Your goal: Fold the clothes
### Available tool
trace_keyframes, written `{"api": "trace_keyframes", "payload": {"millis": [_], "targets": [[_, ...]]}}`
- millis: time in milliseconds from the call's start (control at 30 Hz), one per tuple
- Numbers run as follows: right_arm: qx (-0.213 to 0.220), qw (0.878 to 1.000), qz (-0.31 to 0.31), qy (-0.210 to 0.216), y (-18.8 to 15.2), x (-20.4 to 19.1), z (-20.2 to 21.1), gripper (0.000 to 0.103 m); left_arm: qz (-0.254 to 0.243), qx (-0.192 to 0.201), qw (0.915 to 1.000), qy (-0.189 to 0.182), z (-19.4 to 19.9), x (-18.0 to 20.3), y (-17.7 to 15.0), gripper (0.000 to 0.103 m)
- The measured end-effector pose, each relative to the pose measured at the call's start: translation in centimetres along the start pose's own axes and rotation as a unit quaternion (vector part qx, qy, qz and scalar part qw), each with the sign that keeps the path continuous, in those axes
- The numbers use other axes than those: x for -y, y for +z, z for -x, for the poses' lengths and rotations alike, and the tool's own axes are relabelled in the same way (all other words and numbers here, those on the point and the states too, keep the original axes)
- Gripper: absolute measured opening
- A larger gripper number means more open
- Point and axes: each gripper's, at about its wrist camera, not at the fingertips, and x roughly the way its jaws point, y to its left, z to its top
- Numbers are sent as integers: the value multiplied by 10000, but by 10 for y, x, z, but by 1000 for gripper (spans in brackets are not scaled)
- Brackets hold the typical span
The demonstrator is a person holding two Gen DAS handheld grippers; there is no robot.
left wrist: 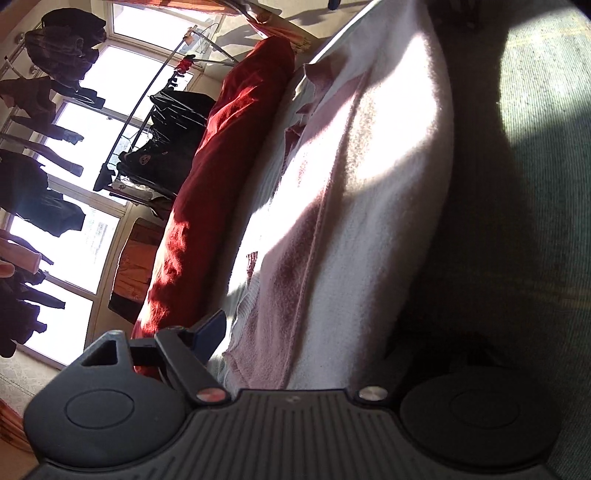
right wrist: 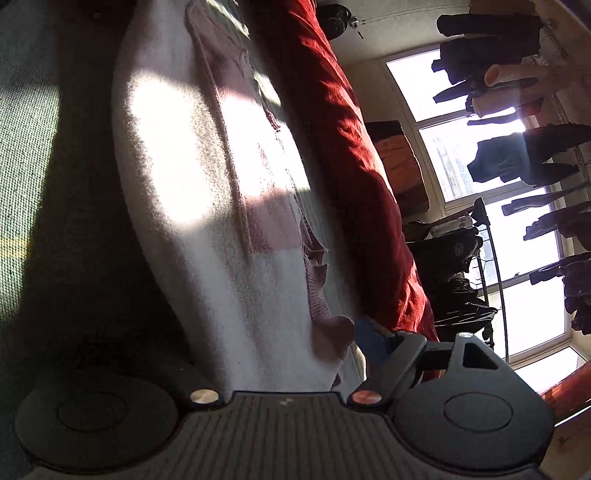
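**A:** Knitted cloth, white with pink bands, is seen in both wrist views. Where is it laid?

**B:** The white and pink garment point(left wrist: 369, 206) point(right wrist: 207, 229) is spread flat on a green woven cover point(left wrist: 546, 155) point(right wrist: 26, 140), partly in sun and partly in deep shadow. A red blanket point(left wrist: 221, 177) point(right wrist: 354, 155) is bunched along its far side, just beside it.

**A:** How are the jaws set?

**B:** On the left gripper point(left wrist: 332, 339), only one blue-padded finger point(left wrist: 212, 328) is shown, at the garment's edge. Its partner is lost in shadow. The same holds for the right gripper point(right wrist: 247, 343): one blue-padded finger point(right wrist: 369, 343) is seen beside a pink fold, and the other is hidden. In both views cloth lies across the gap between the jaws. Whether the garment is pressed or the jaws are merely held wide around it cannot be told.

**A:** What is given by one view alone?

**B:** An orange curtain point(left wrist: 166, 7) above the window point(left wrist: 85, 229) point(right wrist: 517, 266) is shown only by the left view. A ruffled, frayed pink hem point(right wrist: 317, 258) and a yellow stripe point(right wrist: 14, 243) on the cover are caught clearly only by the right view. Dark clothes point(left wrist: 44, 199) point(right wrist: 524, 158) hung against the glass and a drying rack point(left wrist: 162, 122) point(right wrist: 480, 236) are seen in both.
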Motion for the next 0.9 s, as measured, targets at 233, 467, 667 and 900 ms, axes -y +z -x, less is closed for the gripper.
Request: {"api": "trace_keyframes", "payload": {"millis": [233,467,667,900], "targets": [[-150,9996,5,240,17,-2,-13,53,-78,-32,9992,-382,-9,3,12,30],[-89,9967,-547,594,16,15,2,16,254,79,9985,-471,3,-9,8,11],[26,9936,-899,690,20,34,22,12,402,197,9983,-365,22,-25,9,9],[76,9919,-1003,775,20,43,60,11,481,373,9976,-344,58,-30,12,9]]}}
